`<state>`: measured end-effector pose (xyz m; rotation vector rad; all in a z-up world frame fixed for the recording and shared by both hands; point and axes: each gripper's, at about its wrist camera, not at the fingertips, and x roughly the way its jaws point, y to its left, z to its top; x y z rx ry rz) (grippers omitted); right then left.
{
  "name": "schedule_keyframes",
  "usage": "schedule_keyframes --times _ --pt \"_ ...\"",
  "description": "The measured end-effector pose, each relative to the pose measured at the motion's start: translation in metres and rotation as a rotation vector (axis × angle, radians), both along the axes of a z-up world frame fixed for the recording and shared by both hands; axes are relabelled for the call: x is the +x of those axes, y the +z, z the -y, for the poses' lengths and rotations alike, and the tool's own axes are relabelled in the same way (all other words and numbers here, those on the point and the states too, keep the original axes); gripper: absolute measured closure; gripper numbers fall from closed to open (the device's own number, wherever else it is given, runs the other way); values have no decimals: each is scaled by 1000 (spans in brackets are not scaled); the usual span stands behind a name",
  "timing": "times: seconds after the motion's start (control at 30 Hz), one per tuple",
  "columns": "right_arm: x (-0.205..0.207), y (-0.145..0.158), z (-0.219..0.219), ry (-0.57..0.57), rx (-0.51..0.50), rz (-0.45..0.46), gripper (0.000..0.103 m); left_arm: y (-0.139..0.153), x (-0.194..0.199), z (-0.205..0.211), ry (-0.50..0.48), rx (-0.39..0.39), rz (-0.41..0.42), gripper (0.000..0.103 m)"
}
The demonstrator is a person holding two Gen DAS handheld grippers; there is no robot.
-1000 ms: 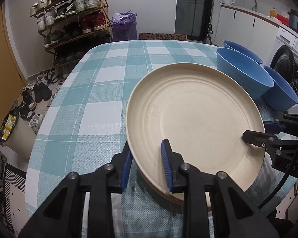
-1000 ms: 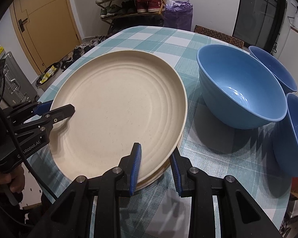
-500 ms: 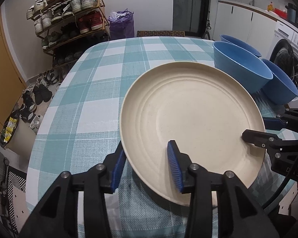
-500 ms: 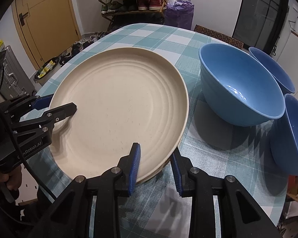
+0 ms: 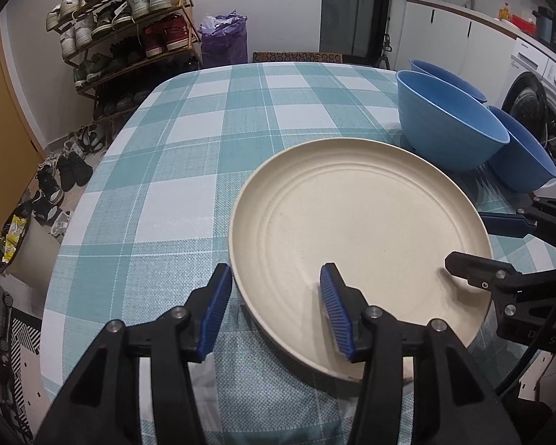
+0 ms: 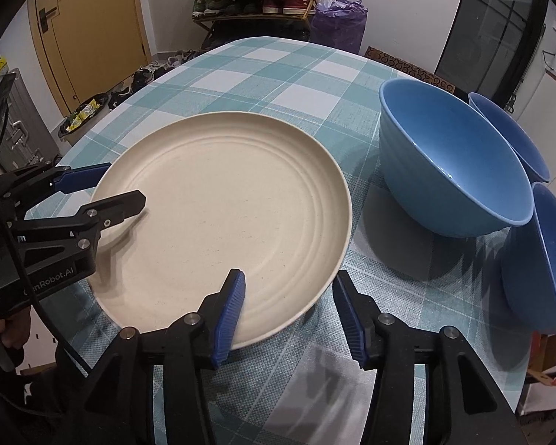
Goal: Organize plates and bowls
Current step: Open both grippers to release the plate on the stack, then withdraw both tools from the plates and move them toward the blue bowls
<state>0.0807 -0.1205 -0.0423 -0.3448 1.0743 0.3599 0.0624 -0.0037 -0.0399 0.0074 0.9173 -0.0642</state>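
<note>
A large cream plate [image 5: 359, 237] [image 6: 222, 215] lies flat on the teal checked tablecloth [image 5: 189, 170]. My left gripper [image 5: 276, 311] straddles its near-left rim; its jaws are opening and the blue pads stand clear of the rim. My right gripper [image 6: 289, 315] straddles the opposite rim, jaws also opening, pads apart from the plate. Each gripper shows in the other's view: the right gripper [image 5: 474, 241], the left gripper [image 6: 107, 189]. Three blue bowls stand beside the plate: a big one [image 6: 444, 159] nearest, one [image 6: 507, 129] behind it, one [image 6: 541, 259] at the table's edge.
A shoe rack [image 5: 126, 26] and a purple bag [image 5: 224, 40] stand beyond the table's far end. A washing machine [image 5: 545, 104] is close behind the bowls. Shoes [image 5: 63, 170] lie on the floor to the left. A hand [image 6: 7, 337] holds the left gripper's handle.
Both grippers' jaws have widened and come off the plate's rim. The plate has settled from a slight tilt to flat on the cloth.
</note>
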Motion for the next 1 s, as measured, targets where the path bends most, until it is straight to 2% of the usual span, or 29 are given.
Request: schedule_keyframes --times 0.03,0.2,0.3,0.33,0.37,0.43,0.53,0.6,0.63,0.73,1.0 --pt "0 0 0 1 3 -1 50 0 0 -1 -1 -8 -1 53" --pt "-2 6 1 8 38 12 26 2 -2 -3 -11 -39 1 49" --pt "-3 11 1 14 55 24 23 6 -5 -2 -20 -50 17 45" --pt "-3 12 1 14 62 25 22 8 -5 -2 -25 -51 26 42" --pt "-3 13 2 13 72 27 16 10 -6 -1 -27 -48 31 40" --pt "-2 15 3 6 88 23 11 14 -6 1 -25 -37 45 20" --pt "-1 18 3 5 108 17 10 22 -7 3 -37 -36 79 16" --pt "0 20 4 1 117 20 2 26 -6 4 -41 -32 85 13" --pt "1 23 4 -7 119 30 2 28 -6 4 -39 -33 93 7" --pt "1 27 7 -8 139 46 1 34 -6 4 -40 -39 116 0" --pt "-5 39 20 -21 183 49 1 42 -4 10 -84 -100 121 0"
